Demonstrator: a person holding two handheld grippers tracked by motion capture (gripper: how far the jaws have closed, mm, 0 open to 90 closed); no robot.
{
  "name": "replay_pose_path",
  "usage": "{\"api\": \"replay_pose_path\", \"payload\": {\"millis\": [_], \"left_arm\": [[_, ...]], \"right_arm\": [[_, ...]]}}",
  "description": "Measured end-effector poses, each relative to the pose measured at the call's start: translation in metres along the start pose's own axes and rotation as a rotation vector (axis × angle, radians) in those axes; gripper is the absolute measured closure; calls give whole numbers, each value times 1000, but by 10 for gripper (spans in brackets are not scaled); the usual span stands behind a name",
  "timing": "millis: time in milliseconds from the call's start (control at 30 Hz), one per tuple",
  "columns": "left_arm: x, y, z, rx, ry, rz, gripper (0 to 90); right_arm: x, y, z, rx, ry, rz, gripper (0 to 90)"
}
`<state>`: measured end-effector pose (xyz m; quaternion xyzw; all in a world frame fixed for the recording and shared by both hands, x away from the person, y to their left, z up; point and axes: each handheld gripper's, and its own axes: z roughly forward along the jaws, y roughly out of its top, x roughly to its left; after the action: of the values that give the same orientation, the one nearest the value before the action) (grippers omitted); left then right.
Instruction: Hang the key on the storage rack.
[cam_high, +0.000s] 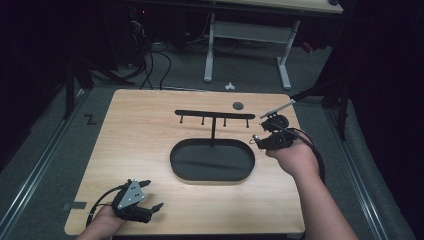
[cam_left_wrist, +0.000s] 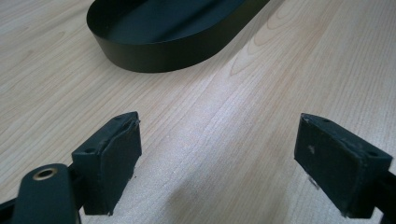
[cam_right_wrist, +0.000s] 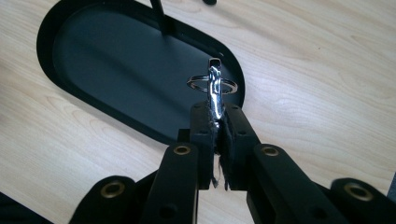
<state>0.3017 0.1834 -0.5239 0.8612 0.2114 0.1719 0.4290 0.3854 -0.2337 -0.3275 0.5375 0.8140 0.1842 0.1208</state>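
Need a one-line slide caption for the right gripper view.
Right gripper shut on a metal key clip with a split ring, above the rim of the black oval tray.

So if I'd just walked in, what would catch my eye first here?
Probably the shiny metal clip with a key ring, pinched in the right gripper above the right end of the black oval tray. That tray lies mid-table, and a post rises from its far rim to a black hook bar. The left gripper rests open at the table's near left corner.
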Motion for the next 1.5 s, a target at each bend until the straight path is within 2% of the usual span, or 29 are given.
{"api": "replay_pose_path", "payload": {"millis": [533, 1300, 1500], "left_arm": [[1, 1, 1, 7, -2, -5, 153], [0, 0, 1, 5, -1, -1, 153], [0, 0, 1, 5, -1, 0, 153]], "right_arm": [[4, 20, -11, -34, -15, -5, 845], [0, 36, -4, -45, -11, 10, 845], [-2, 43, -3, -44, -24, 20, 845]]}}
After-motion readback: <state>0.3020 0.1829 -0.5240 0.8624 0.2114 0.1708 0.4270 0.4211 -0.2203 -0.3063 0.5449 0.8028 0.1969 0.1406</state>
